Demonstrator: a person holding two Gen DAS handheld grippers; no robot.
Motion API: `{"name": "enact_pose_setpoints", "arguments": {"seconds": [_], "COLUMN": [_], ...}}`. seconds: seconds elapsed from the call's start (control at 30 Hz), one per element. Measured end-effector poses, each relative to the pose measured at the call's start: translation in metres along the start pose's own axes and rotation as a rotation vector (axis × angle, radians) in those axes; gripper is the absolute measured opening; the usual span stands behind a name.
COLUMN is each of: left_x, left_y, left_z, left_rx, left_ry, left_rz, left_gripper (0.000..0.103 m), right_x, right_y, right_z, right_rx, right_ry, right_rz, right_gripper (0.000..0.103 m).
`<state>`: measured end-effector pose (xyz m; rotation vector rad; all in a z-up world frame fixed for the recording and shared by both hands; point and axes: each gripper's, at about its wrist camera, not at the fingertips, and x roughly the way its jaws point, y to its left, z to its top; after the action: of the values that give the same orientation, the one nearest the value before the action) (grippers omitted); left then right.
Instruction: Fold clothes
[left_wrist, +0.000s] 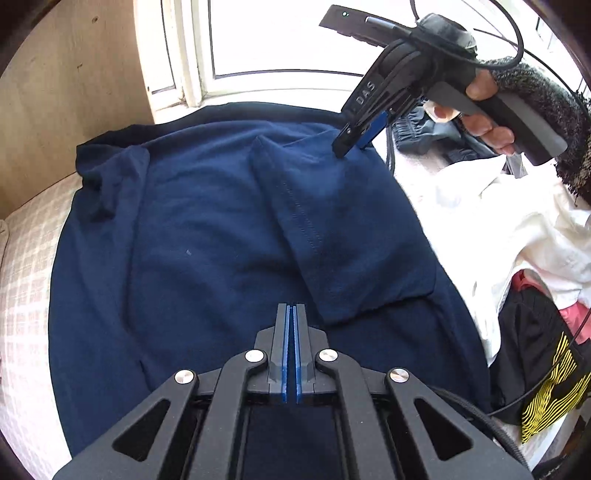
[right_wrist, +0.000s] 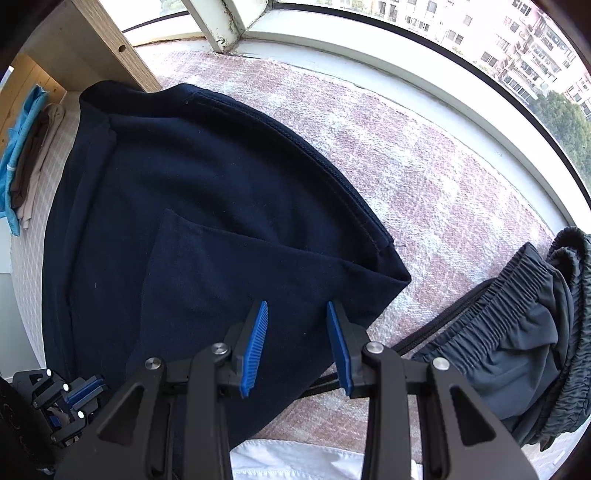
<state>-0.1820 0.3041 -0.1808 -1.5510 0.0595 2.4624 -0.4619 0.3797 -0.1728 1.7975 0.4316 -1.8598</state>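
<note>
A navy blue shirt (left_wrist: 207, 229) lies spread on a checked cloth surface (left_wrist: 26, 266); one side is folded over its middle (left_wrist: 325, 236). It also shows in the right wrist view (right_wrist: 192, 206). My left gripper (left_wrist: 291, 308) is shut, low over the shirt's near edge; I cannot tell whether fabric is pinched. My right gripper (right_wrist: 297, 306) is open, just above the shirt's folded corner; in the left wrist view (left_wrist: 349, 142) its tips touch the far right corner of the fold.
A pile of white (left_wrist: 509, 221), black-and-yellow (left_wrist: 546, 384) and pink clothes lies to the right. Grey elastic-waist shorts (right_wrist: 517, 332) lie on the checked cloth (right_wrist: 424, 177). A window sill (right_wrist: 369, 59) runs behind. A wooden panel (left_wrist: 66, 92) and stacked clothes (right_wrist: 26, 155) stand left.
</note>
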Motion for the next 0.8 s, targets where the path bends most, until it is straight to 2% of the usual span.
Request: {"name": "enact_pose_setpoints", "arguments": {"seconds": [0.03, 0.07, 0.1, 0.23, 0.27, 0.33, 0.43, 0.63, 0.73, 0.8], "left_x": [-0.002, -0.006, -0.012, -0.058, -0.070, -0.091, -0.106, -0.116, -0.126, -0.132], "left_y": [0.003, 0.006, 0.008, 0.002, -0.001, -0.012, -0.036, -0.095, -0.132, -0.157], "left_z": [-0.004, -0.008, -0.013, -0.044, -0.055, -0.080, -0.118, -0.198, -0.240, -0.266], "left_rx": [-0.019, -0.039, -0.047, -0.021, -0.016, -0.007, 0.011, 0.087, 0.169, 0.251], "left_ry": [0.006, 0.014, 0.016, -0.028, -0.032, -0.028, 0.004, 0.075, 0.103, 0.102], "left_rz": [-0.011, -0.021, -0.024, -0.041, -0.053, -0.115, -0.206, -0.358, -0.440, -0.451], "left_gripper": [0.010, 0.026, 0.034, 0.035, 0.038, 0.041, 0.043, 0.043, 0.043, 0.043], "right_x": [-0.009, -0.017, -0.030, -0.096, -0.111, -0.133, -0.150, -0.148, -0.137, -0.133], "right_y": [-0.002, -0.004, -0.007, -0.021, -0.024, -0.026, -0.016, 0.010, 0.020, 0.027], "right_z": [-0.002, -0.004, -0.007, -0.039, -0.048, -0.067, -0.115, -0.186, -0.221, -0.245], "right_rx": [0.007, 0.013, 0.030, 0.096, 0.108, 0.122, 0.143, 0.232, 0.268, 0.274], "right_ry": [-0.025, -0.051, -0.083, -0.186, -0.205, -0.230, -0.259, -0.293, -0.294, -0.287], "right_rz": [-0.006, -0.013, -0.009, 0.039, 0.050, 0.024, -0.011, -0.009, 0.007, 0.012], "right_gripper": [0.033, 0.033, 0.033, 0.033, 0.033, 0.034, 0.034, 0.034, 0.034, 0.034]}}
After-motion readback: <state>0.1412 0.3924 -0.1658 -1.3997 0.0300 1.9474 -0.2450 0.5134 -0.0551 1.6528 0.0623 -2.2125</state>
